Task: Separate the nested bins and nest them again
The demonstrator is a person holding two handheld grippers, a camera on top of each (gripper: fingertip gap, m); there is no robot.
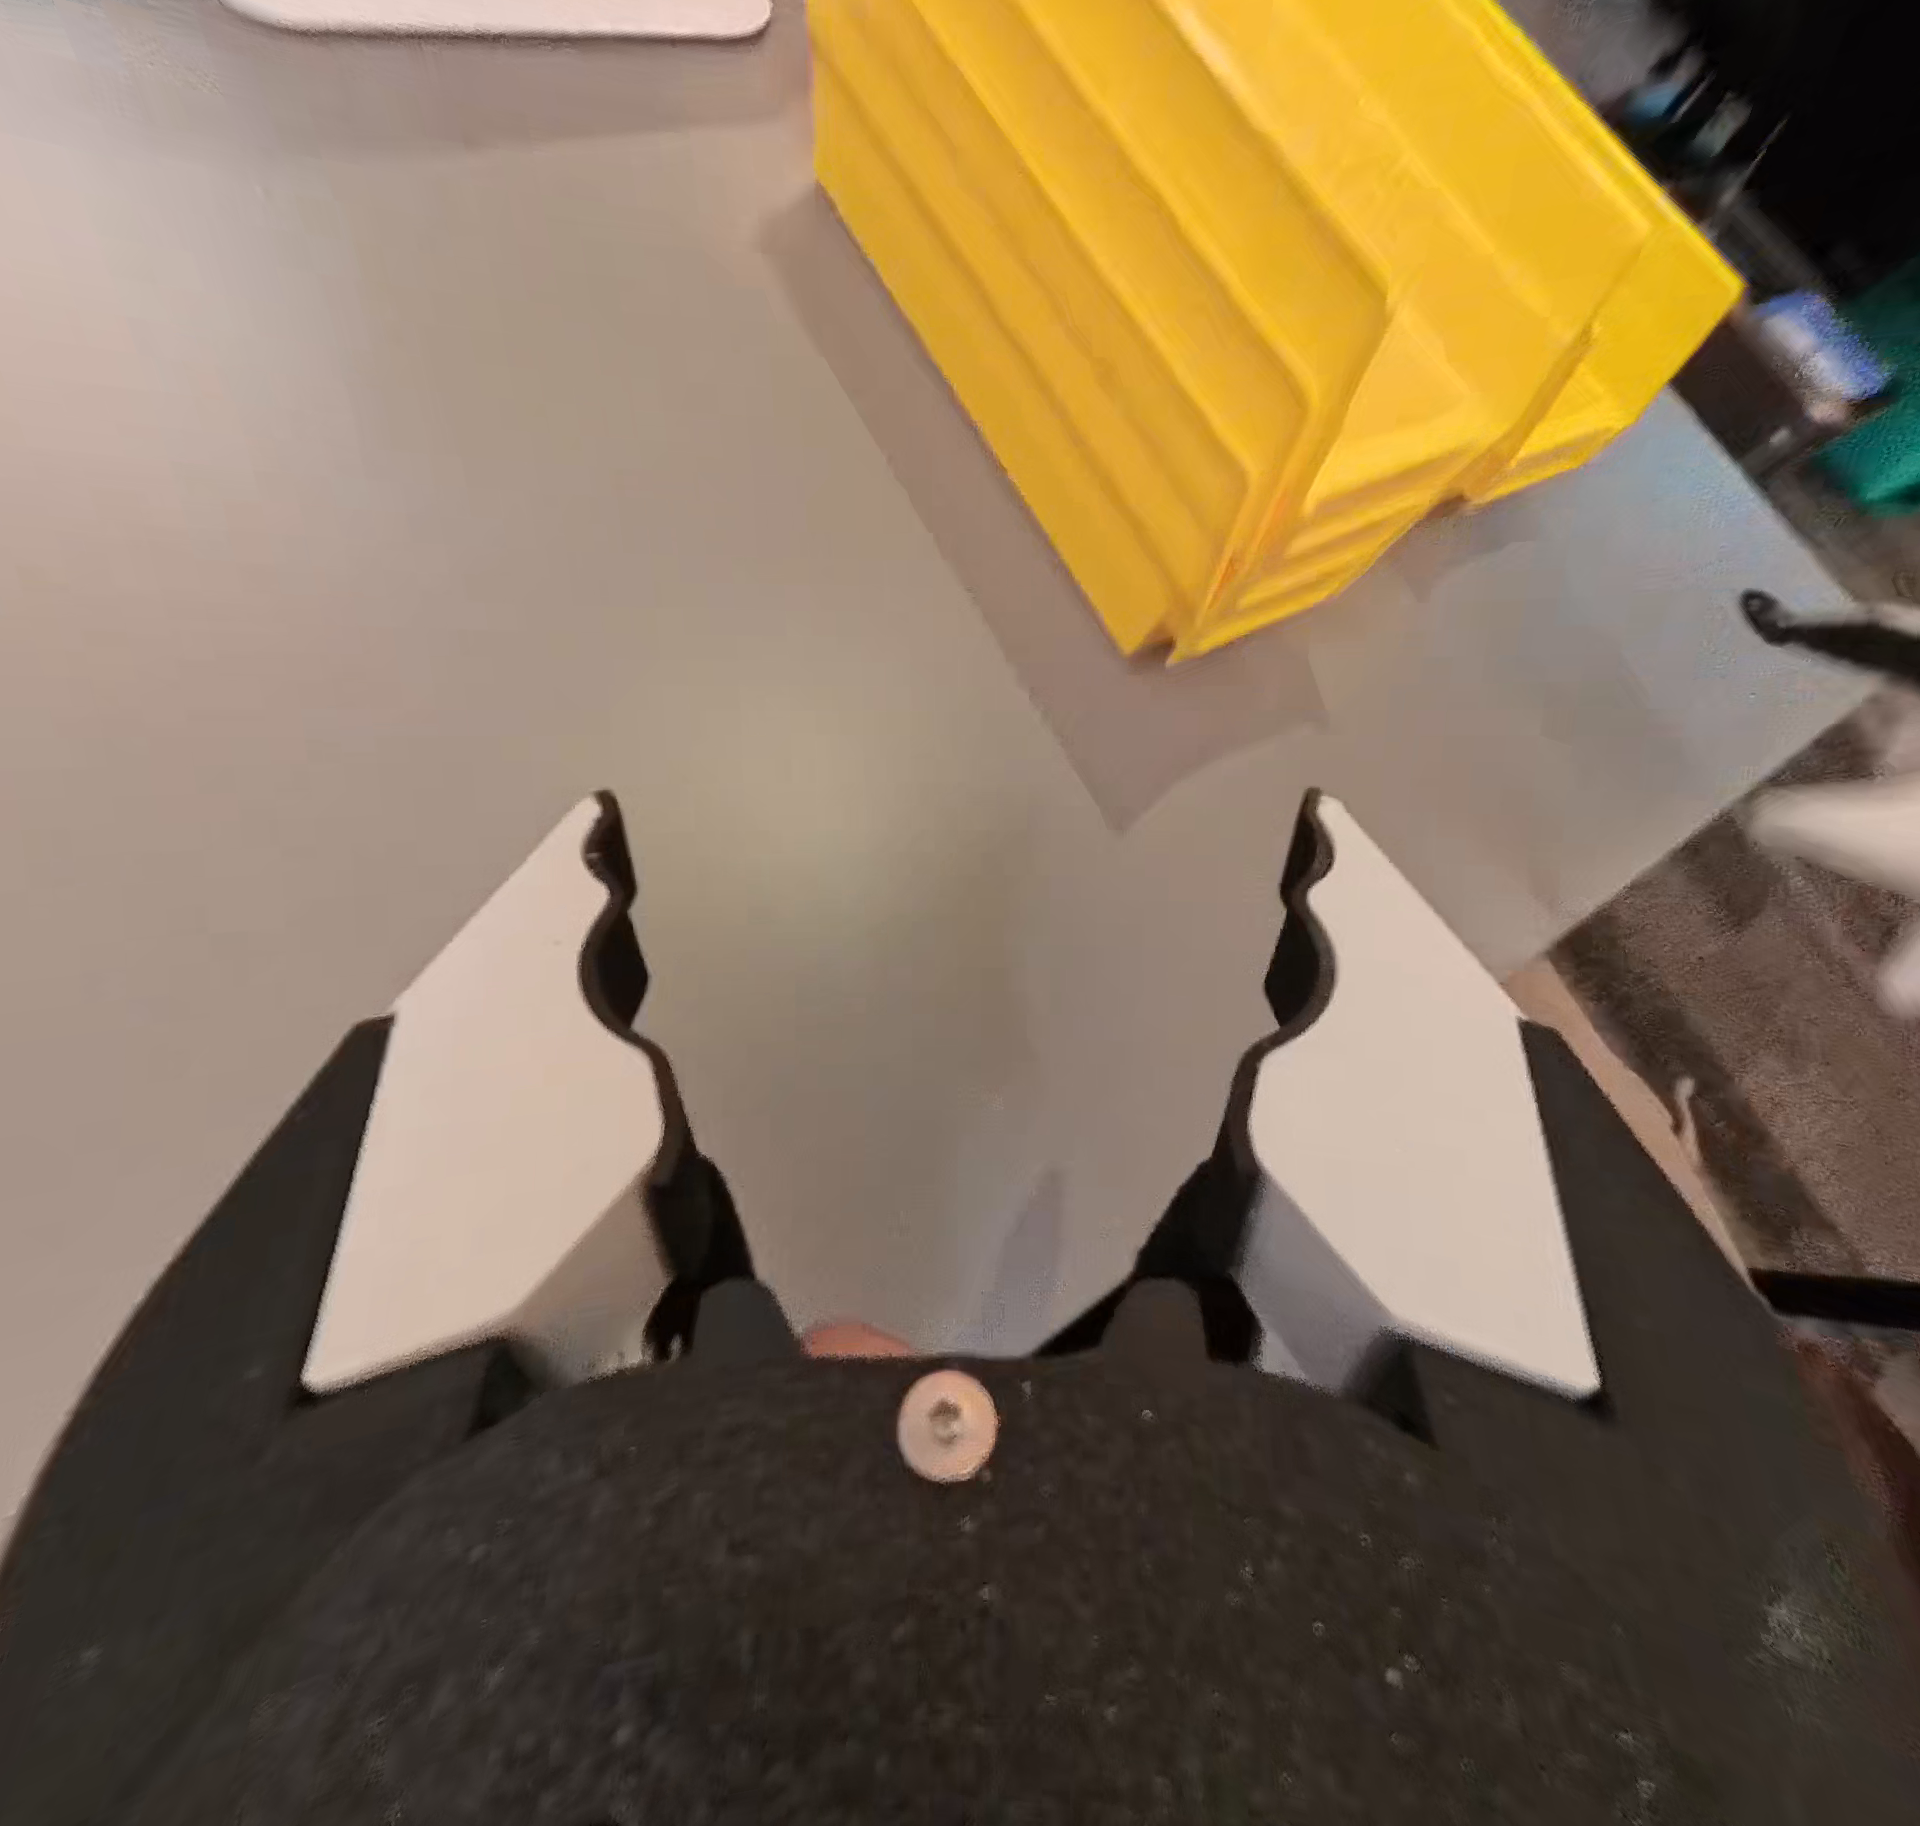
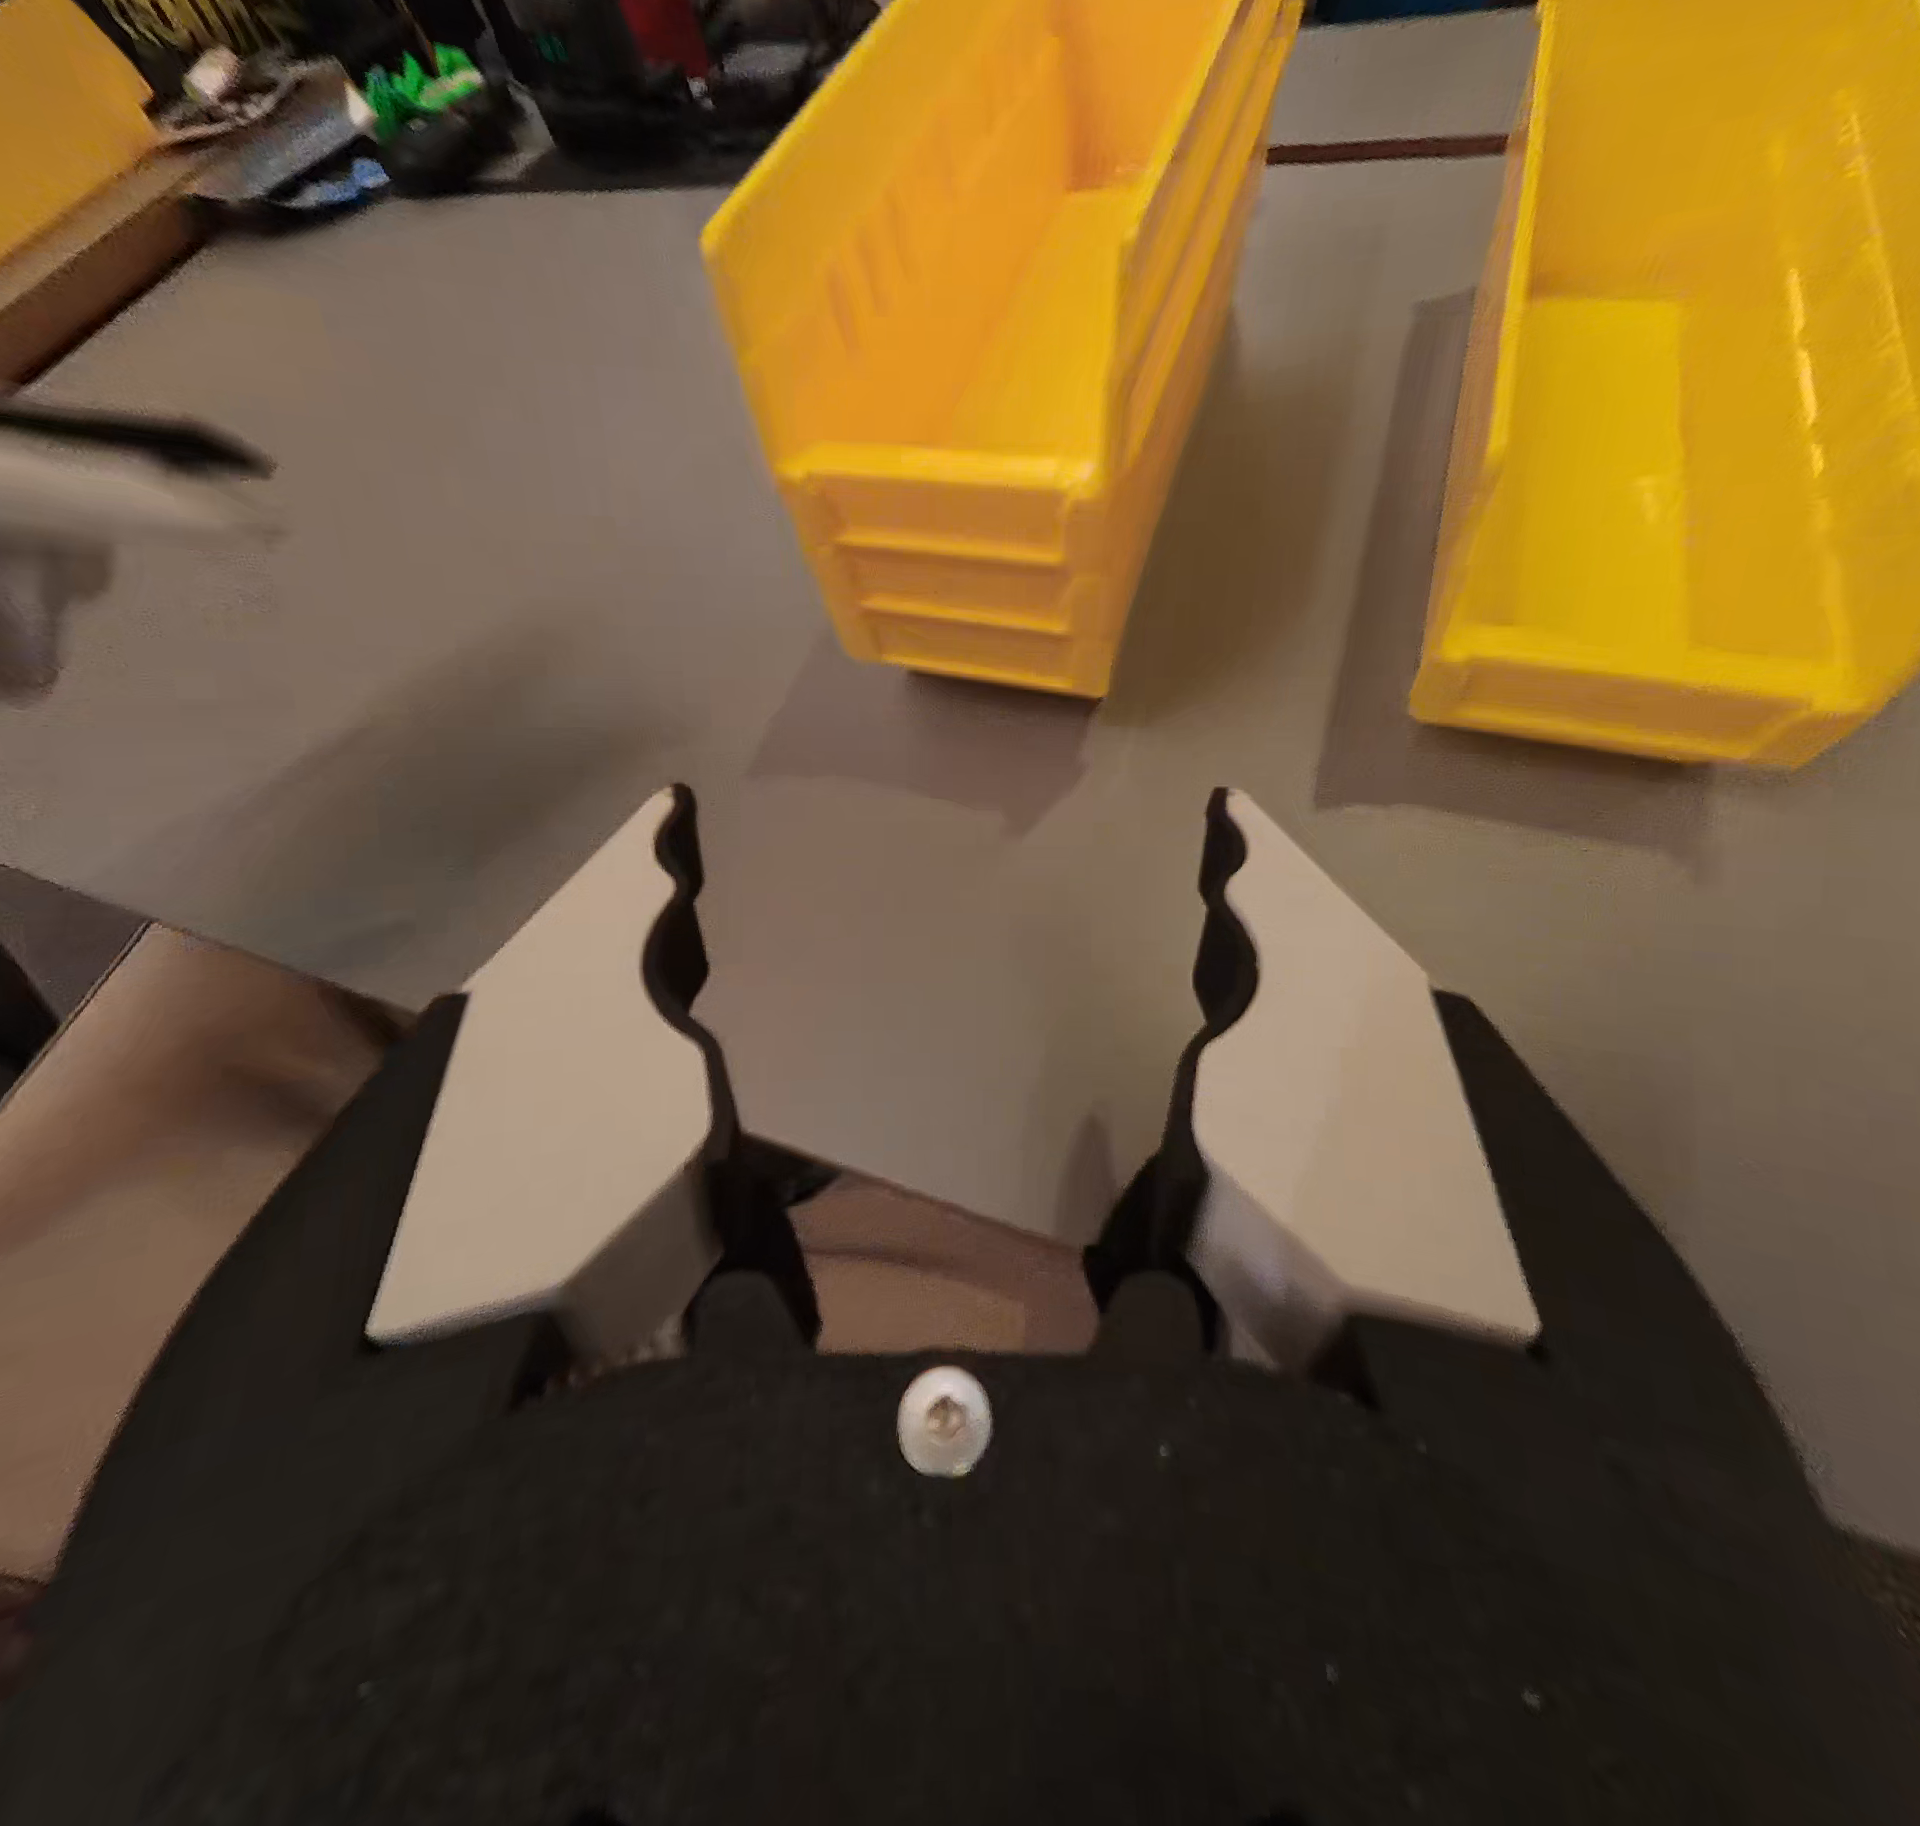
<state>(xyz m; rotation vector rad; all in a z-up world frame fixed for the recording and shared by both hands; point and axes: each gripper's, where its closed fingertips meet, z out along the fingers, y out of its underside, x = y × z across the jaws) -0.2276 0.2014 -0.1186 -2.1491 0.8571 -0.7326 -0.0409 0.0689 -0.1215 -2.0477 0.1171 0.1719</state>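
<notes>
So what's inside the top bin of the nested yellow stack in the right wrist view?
The nested stack's top bin shows only bare yellow floor and ribbed walls: no loose items visible. Its near front corner is hidden behind the front lip, and the bins beneath are covered apart from their front lips.

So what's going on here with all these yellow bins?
A person holds a two-finger gripper in each hand over a grey table. Both the left gripper and the right gripper are open and hold nothing. Ahead of the right one stands a stack of nested yellow bins, and a single yellow bin sits apart beside it. So at least one bin appears to be separated already, while the stack is untouched right now.
</notes>
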